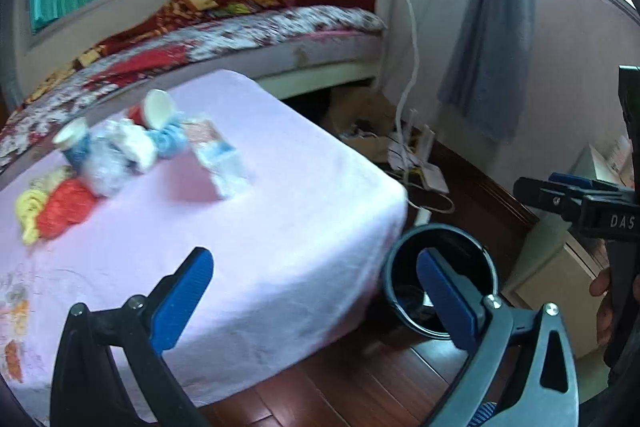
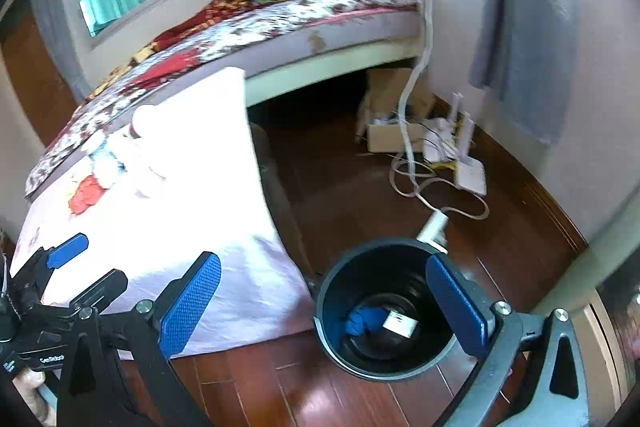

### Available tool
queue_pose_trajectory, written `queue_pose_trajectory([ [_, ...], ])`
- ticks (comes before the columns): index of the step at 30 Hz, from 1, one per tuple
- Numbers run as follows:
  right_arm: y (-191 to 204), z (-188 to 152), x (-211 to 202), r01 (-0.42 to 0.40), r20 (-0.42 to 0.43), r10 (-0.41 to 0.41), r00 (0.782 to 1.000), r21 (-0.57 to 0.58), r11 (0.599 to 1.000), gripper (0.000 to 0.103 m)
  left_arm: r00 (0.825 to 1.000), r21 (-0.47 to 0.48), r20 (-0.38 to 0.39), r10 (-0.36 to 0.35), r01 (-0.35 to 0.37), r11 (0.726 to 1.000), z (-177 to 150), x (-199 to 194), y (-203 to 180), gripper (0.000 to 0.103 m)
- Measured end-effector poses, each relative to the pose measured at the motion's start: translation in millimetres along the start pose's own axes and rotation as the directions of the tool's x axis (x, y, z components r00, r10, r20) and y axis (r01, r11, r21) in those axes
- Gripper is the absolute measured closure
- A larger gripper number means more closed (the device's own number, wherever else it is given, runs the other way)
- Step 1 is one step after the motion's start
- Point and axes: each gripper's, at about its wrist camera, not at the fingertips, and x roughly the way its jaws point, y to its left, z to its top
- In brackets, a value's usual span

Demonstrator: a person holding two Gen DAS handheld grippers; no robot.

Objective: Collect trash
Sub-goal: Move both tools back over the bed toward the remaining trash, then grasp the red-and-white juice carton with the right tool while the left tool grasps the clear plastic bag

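Trash lies on the pink-covered table [image 1: 280, 211]: paper cups [image 1: 160, 109], crumpled white and blue wrappers [image 1: 120, 151], a small carton [image 1: 218, 157], and red and yellow crumpled pieces [image 1: 52, 207]. A dark bin [image 2: 384, 311] stands on the floor by the table's corner, with a blue scrap [image 2: 366, 321] and a white piece [image 2: 400, 323] inside. My left gripper [image 1: 314, 301] is open and empty over the table's near corner. My right gripper [image 2: 324, 307] is open and empty just above the bin's rim. The bin also shows in the left view [image 1: 440, 279].
A bed [image 1: 240, 31] with a patterned cover runs behind the table. Cardboard boxes [image 2: 392, 131], a router [image 2: 470, 177] and white cables [image 2: 424, 187] lie on the wooden floor near the wall. A grey curtain [image 1: 492, 27] hangs at right. A light cabinet [image 1: 560, 267] stands at far right.
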Motion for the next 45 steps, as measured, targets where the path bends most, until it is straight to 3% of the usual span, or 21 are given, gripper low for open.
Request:
queue_pose_trajectory([
  [7,65.7,16.4,18.3,-0.023,0.036,0.027,0.999,-0.103,0.994,0.000,0.997,-0.064,0.013,0.079,-0.078,0.995,-2.4,-12.8,53.8,0.001],
  [12,103.5,22.7,31.9,-0.099,0.069,0.108,0.992,-0.123,0.987,0.000,0.992,-0.127,0.002,0.125,-0.123,0.984,-11.1,-17.5,100.3,0.001],
  [17,141.4,27.0,48.5,-0.043,0.031,0.051,0.998,-0.202,0.978,0.000,0.985,-0.183,0.002,0.173,-0.169,0.968,-21.0,-18.9,138.4,0.001],
  [23,182.7,39.2,65.3,-0.106,0.037,0.119,0.992,-0.257,0.960,0.000,0.976,-0.228,-0.004,0.216,-0.211,0.950,-24.2,-12.4,176.0,0.004],
  [29,214.0,54.5,104.7,-0.119,0.000,0.125,0.992,-0.309,0.944,0.001,0.975,-0.246,0.005,0.221,-0.213,0.945,-11.0,8.0,205.3,0.013],
  [40,224.8,77.1,186.3,-0.156,-0.110,0.128,0.986,-0.295,0.943,0.032,0.977,-0.189,-0.021,0.214,-0.214,0.958,27.7,80.4,210.3,0.016],
  [45,231.1,86.9,207.7,-0.159,-0.127,0.125,0.984,-0.312,0.937,0.060,0.968,-0.174,-0.067,0.241,-0.249,0.953,40.9,108.6,216.7,0.021],
])
